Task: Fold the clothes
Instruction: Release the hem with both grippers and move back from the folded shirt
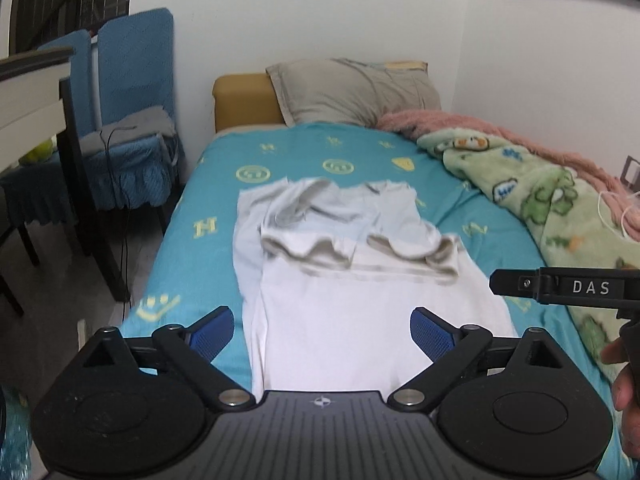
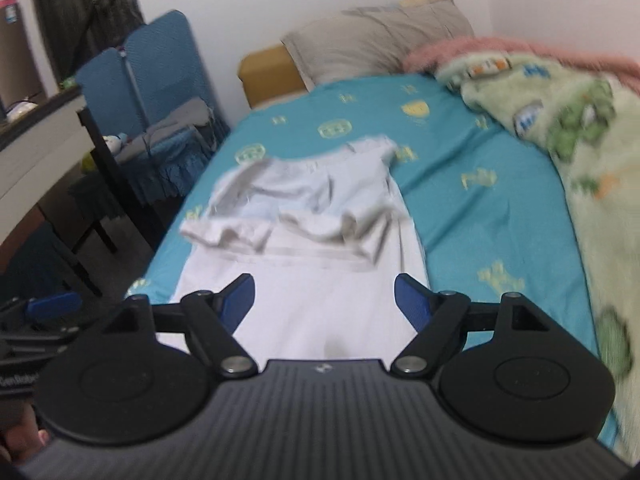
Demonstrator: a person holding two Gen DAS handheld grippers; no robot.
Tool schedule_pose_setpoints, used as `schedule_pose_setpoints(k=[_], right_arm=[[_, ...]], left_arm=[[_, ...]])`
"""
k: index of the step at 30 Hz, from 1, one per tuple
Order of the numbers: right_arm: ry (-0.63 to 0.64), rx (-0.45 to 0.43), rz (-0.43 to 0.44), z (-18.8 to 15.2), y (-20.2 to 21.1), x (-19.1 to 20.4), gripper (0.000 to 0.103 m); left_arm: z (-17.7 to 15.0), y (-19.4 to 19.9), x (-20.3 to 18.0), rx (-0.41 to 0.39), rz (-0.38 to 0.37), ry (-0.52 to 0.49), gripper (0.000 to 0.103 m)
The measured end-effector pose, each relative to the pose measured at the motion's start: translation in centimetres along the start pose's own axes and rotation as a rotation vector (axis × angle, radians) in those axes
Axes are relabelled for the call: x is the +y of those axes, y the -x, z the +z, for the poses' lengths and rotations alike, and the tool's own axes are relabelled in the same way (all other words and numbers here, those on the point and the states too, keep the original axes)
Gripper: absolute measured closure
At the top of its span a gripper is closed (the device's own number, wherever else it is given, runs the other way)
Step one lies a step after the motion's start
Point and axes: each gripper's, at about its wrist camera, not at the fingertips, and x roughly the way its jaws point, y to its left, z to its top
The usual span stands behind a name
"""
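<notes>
— Well, both tools are hanging above the near end of the garment right now. The left gripper (image 1: 322, 330) is standing with its blue pads (image 1: 212, 334) spread wide, nothing between them, only white cloth showing below the gap.

— And the right gripper (image 2: 325, 300) is looking just the same: jaws apart, nothing pinched. Its side is also showing at the right edge of the left view, with a hand (image 1: 624, 376) wrapping the handle.

— The white T-shirt (image 1: 360, 280) is lying flat on the teal bedsheet (image 1: 200, 248), its far part doubled back toward the camera, sleeves and hem rumpling across the middle.

— Beyond it a grey pillow (image 1: 352, 92) is leaning at the headboard, a green blanket (image 1: 532, 200) is bunching along the right side, and blue chairs (image 1: 132, 80) are standing off to the left.
</notes>
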Motion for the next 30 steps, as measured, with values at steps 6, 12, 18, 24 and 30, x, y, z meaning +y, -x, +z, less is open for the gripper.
schedule_pose_setpoints(k=[6, 12, 18, 24, 30], right_arm=[[-0.146, 0.09, -0.022, -2.2, -1.0, -1.3, 0.025], [-0.217, 0.154, -0.054, -3.5, -2.5, -2.5, 0.025], [-0.21, 0.174, -0.063, -3.8, -3.6, -2.4, 0.025], [-0.213, 0.205, -0.075, -4.0, -4.7, -2.2, 0.025], [-0.296, 0.252, -0.079, -4.3, -5.6, -2.9, 0.025]], left_arm=[[-1.5, 0.1, 0.0, 0.047, 0.003, 0.022, 0.007], [-1.9, -1.2, 0.0, 0.111, -0.007, 0.028, 0.007], [-2.3, -2.6, 0.6, 0.176, -0.016, 0.057, 0.007], [-2.5, -4.3, 1.4, 0.242, -0.025, 0.105, 0.007], [-2.6, -5.8, 2.0, 0.292, -0.032, 0.143, 0.007]])
